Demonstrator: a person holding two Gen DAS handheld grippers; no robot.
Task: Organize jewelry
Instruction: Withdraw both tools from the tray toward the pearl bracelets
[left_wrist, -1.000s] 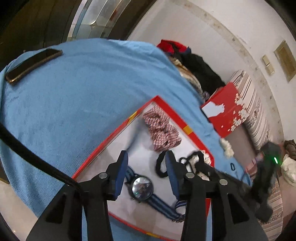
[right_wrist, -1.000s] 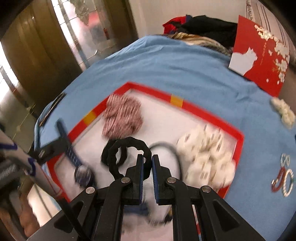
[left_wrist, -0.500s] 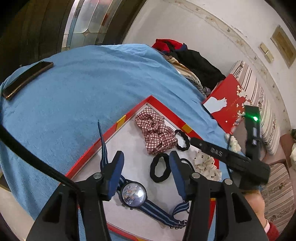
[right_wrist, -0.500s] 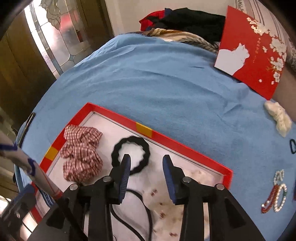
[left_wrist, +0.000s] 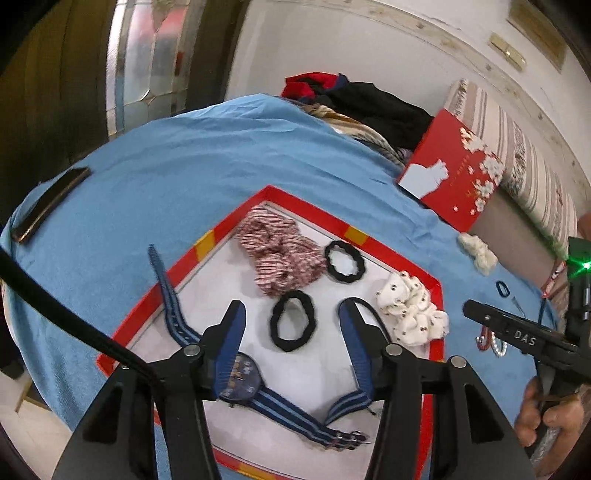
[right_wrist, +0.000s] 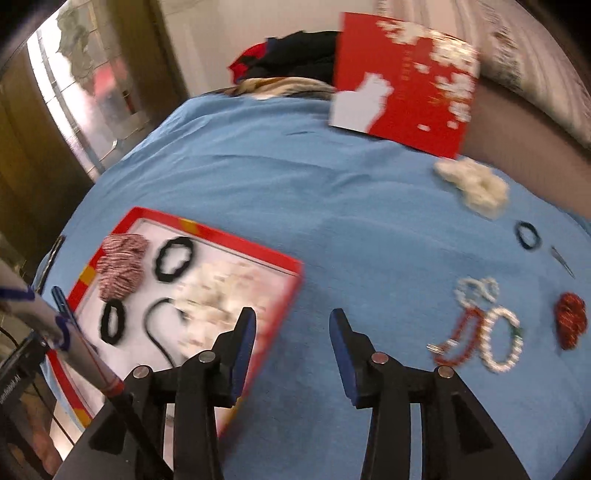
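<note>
A red-rimmed white tray lies on a blue cloth. In it lie a red checked scrunchie, two black hair ties, a white dotted scrunchie, a thin black band and a blue striped watch. My left gripper is open and empty above the tray. My right gripper is open and empty over the cloth, right of the tray. Beaded bracelets, a red scrunchie, a dark hair tie and a cream scrunchie lie on the cloth to its right.
A red gift box stands at the back right beside a pile of clothes. A dark phone lies at the cloth's left edge. A striped cushion is behind the box.
My right gripper let go of a black hair tie in the tray, opened, and swung right over the cloth. My left gripper opened wider and drew back a little.
</note>
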